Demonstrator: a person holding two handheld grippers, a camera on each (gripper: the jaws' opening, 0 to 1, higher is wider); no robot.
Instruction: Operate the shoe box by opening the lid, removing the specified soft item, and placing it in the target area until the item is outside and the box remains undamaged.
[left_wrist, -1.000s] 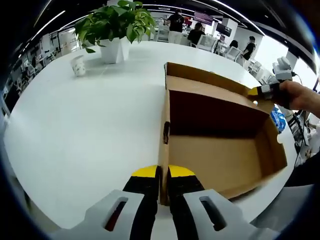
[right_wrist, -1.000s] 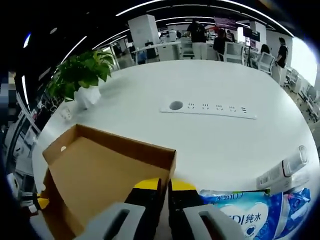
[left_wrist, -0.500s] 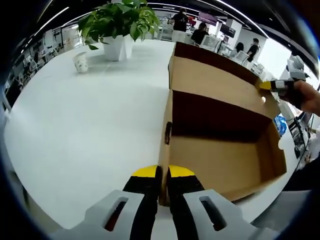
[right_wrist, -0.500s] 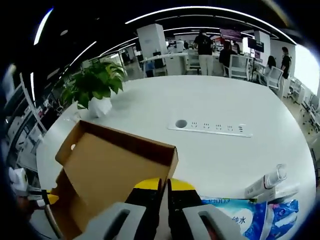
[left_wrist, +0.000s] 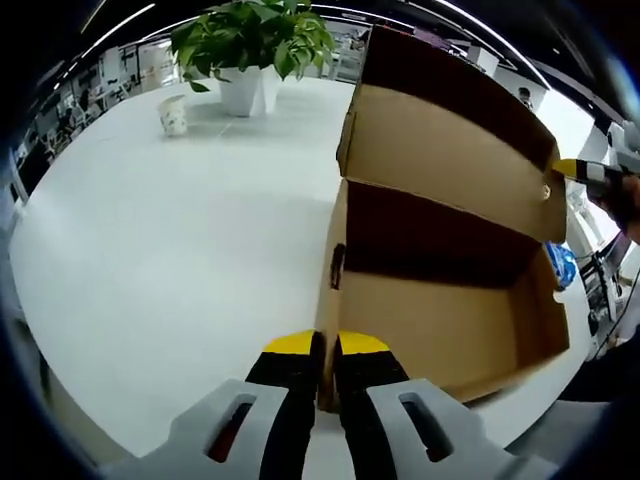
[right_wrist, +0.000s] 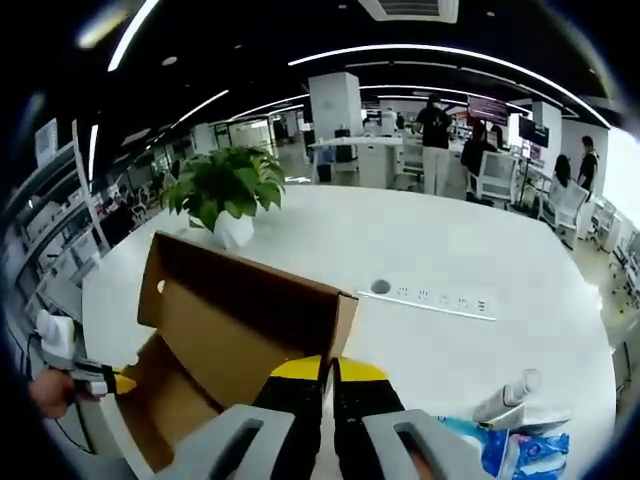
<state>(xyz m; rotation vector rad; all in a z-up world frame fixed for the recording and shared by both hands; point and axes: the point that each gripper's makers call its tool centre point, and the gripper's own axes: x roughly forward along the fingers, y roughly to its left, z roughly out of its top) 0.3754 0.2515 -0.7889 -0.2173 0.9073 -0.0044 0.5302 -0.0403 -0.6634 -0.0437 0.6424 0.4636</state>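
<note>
Your right hand-held gripper (right_wrist: 327, 368), clamped on the lid (right_wrist: 240, 315), has swung it higher; left hand-held gripper (left_wrist: 327, 345) pinches the shoe box (left_wrist: 450, 325) wall; the right gripper view shows a blue pack (right_wrist: 515, 448) at the counter (left_wrist: 170, 240) edge.

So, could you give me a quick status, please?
Left tongs shut on box wall. Right tongs shut on lid, raised. Box interior looks empty.

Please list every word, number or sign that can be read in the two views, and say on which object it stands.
No text can be read in these views.
Blue and white package, right gripper view: it bears print, but too little shows to read it.
Paper cup, left gripper view: faint marks, too small to read.
Cardboard shoe box and its lid: plain, no print in view.
Power strip: no readable label.
</note>
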